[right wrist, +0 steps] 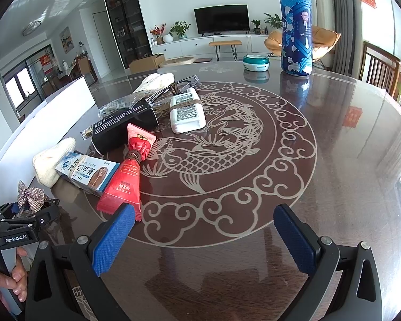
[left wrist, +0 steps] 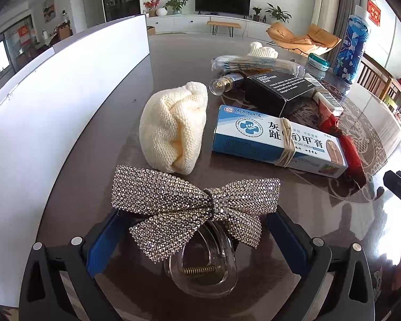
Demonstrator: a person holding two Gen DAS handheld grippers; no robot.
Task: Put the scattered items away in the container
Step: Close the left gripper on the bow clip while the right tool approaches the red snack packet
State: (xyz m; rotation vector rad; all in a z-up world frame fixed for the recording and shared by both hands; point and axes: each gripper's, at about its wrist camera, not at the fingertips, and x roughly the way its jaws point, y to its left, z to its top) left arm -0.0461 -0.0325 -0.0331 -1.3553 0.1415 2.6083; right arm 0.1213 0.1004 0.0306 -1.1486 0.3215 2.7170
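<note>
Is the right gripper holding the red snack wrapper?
No, the right gripper is open and empty, with the red snack wrapper lying on the table beside its left finger.

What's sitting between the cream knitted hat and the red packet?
The blue-and-white nail cream box lies between the knitted hat and red packet, clearest in the right wrist view.

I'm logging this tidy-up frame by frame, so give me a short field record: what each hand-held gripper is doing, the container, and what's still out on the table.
left hand-held gripper: jaws either side of the rhinestone bow hair clip; whether they actually touch it is unclear
right hand-held gripper: open, nothing held, next to the red packet
container: white box at the table's left edge
still on table: cream knit item, blue-and-white cream box, black box, blue can, teal-lidded jar
</note>
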